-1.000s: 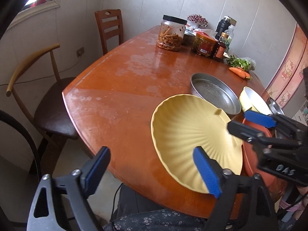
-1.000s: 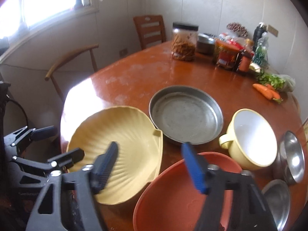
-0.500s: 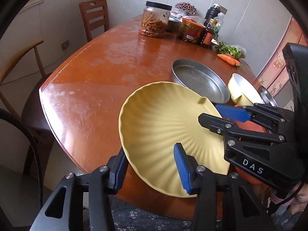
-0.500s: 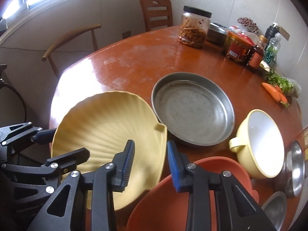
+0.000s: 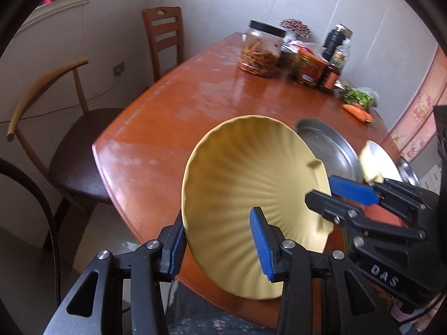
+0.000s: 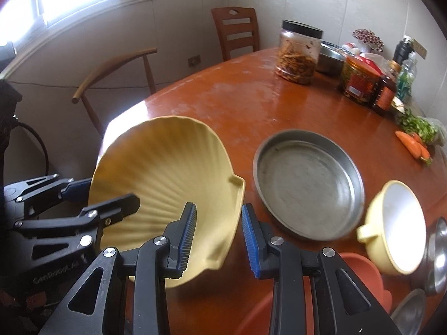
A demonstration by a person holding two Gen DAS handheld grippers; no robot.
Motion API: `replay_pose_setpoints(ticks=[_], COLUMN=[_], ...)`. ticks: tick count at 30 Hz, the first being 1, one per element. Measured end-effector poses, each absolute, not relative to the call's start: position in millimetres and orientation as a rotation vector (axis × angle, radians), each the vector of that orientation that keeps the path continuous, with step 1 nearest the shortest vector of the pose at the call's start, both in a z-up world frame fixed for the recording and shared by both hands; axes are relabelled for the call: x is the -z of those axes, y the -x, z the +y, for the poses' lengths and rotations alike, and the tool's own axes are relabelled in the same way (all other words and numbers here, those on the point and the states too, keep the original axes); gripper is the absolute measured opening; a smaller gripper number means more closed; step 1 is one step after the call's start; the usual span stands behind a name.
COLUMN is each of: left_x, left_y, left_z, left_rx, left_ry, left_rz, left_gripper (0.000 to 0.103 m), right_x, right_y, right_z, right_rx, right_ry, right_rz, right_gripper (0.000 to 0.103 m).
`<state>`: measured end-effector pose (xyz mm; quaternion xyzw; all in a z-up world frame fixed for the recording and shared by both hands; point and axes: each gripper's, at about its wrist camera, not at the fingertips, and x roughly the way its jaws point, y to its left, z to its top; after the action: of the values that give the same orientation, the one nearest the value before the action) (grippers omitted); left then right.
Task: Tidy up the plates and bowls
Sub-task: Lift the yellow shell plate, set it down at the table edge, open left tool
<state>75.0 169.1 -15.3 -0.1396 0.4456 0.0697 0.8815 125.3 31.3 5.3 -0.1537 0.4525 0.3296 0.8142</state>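
Nearest, the left claw (image 5: 218, 240) pinches the near rim of the yellow shell-shaped plate (image 5: 251, 184), one blue pad on each face. The right claw (image 6: 219, 234) grips the opposite rim beside its little notch, so the plate hangs tilted between both claws above the bench (image 5: 167, 117) edge. Just below the right claw lies an orange bowl (image 6: 360, 268). Beyond it sit a round metal pan (image 6: 307, 184) and, just beside that, a yellow cup-bowl (image 6: 396, 223); steel bowls (image 6: 435, 254) crowd the right edge. Farther back stand jars and carrots. Judging by this spread, sorting has barely begun: nothing looks stacked, and every other dish waits to be gathered.
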Motion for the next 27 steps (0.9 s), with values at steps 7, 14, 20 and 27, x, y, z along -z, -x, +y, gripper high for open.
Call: replay_pose_setpoints(ticks=[7, 14, 20, 27], left_x=[23.6, 26.6, 29.3, 26.5], left_y=[-87.6, -92.8, -94.6, -94.1], left_z=[178.3, 178.9, 181.7, 180.6], left_rx=[-0.157, -0.156, -0.155, -0.158], left_ry=[0.289, 0.296, 0.306, 0.307], left_rz=[0.954, 0.955, 0.965, 0.962], left_gripper=[0.044, 0.044, 0.044, 0.044], right_x=[4.6, 8.6, 9.1, 9.3], right_y=[-130.7, -136.3, -134.9, -135.1], right_z=[42.6, 41.7, 41.6, 42.5], right_rx=[-0.721, -0.718, -0.72, -0.716], right_ry=[0.308, 0.292, 0.281, 0.28], right_rz=[0.993, 1.001, 1.0, 1.005], right_gripper=[0.035, 0.036, 0.037, 0.038])
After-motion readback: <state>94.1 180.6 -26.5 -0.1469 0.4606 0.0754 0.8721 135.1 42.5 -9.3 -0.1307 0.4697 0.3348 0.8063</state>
